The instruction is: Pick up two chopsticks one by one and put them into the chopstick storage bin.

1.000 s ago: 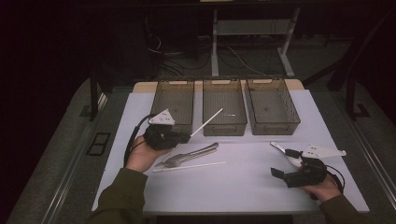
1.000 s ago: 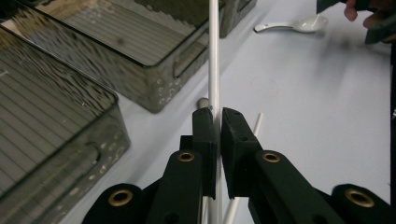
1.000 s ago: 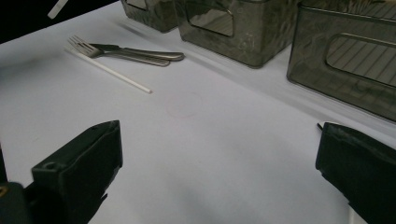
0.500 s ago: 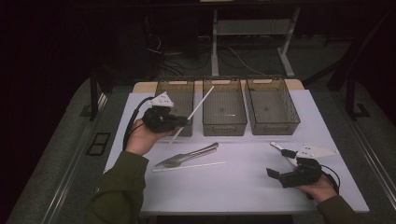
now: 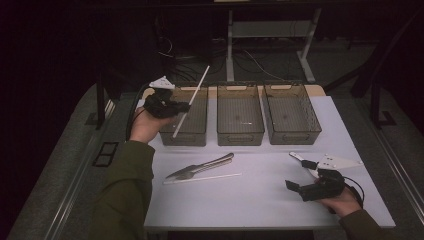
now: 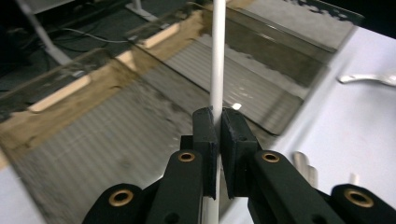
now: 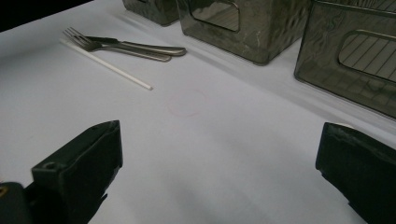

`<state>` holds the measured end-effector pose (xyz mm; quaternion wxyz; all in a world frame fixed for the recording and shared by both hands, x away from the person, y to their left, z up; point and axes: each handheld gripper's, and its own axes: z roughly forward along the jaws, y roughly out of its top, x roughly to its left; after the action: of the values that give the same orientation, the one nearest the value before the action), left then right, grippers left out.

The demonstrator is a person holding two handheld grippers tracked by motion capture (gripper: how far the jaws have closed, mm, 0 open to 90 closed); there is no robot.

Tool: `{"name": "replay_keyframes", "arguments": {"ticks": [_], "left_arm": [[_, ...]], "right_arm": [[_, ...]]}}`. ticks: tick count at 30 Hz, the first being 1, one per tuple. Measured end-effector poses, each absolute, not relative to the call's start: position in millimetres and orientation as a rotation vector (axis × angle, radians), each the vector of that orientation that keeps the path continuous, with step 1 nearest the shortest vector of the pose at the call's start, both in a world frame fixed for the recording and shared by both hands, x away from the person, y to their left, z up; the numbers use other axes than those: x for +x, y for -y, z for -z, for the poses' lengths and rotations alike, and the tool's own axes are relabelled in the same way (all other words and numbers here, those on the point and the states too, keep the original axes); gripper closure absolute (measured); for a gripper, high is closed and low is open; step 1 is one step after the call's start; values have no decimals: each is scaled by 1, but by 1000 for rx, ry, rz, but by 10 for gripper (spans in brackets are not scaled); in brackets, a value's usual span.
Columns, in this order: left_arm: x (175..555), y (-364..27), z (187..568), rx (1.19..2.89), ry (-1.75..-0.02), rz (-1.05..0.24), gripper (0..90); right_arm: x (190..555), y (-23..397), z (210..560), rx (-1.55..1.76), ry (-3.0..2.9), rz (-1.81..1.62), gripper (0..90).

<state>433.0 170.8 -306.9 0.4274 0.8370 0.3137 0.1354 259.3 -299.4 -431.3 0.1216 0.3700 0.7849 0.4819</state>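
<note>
Since the earlier frame the left tongs (image 5: 176,106) have carried the white stick (image 5: 191,100) up and away from the person, from above the counter (image 5: 260,200) to over the left bin (image 5: 186,117). They pinch the stick near its middle, tilted, its upper end rising past the bin's far rim. The right tongs (image 5: 300,172) rest spread wide on the counter, holding nothing. A second white stick (image 5: 202,178), a fork (image 7: 88,43) and a knife (image 5: 210,164) lie in front of the bins. To do this well, I judge, turn the stick along the bin's length and lower it before letting go.
</note>
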Motion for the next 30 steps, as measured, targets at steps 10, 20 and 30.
{"name": "replay_keyframes", "arguments": {"ticks": [10, 20, 30], "left_arm": [[464, -192, 324, 2107, -913, -402, 844], [474, -191, 365, 2219, -1000, -389, 843], [478, -185, 385, 2237, -1043, -373, 833]], "right_arm": [[259, 300, 431, 1076, -2291, -1408, 6], [259, 301, 431, 1082, -2290, -1406, 5], [259, 301, 431, 1082, -2294, -1406, 6]]}}
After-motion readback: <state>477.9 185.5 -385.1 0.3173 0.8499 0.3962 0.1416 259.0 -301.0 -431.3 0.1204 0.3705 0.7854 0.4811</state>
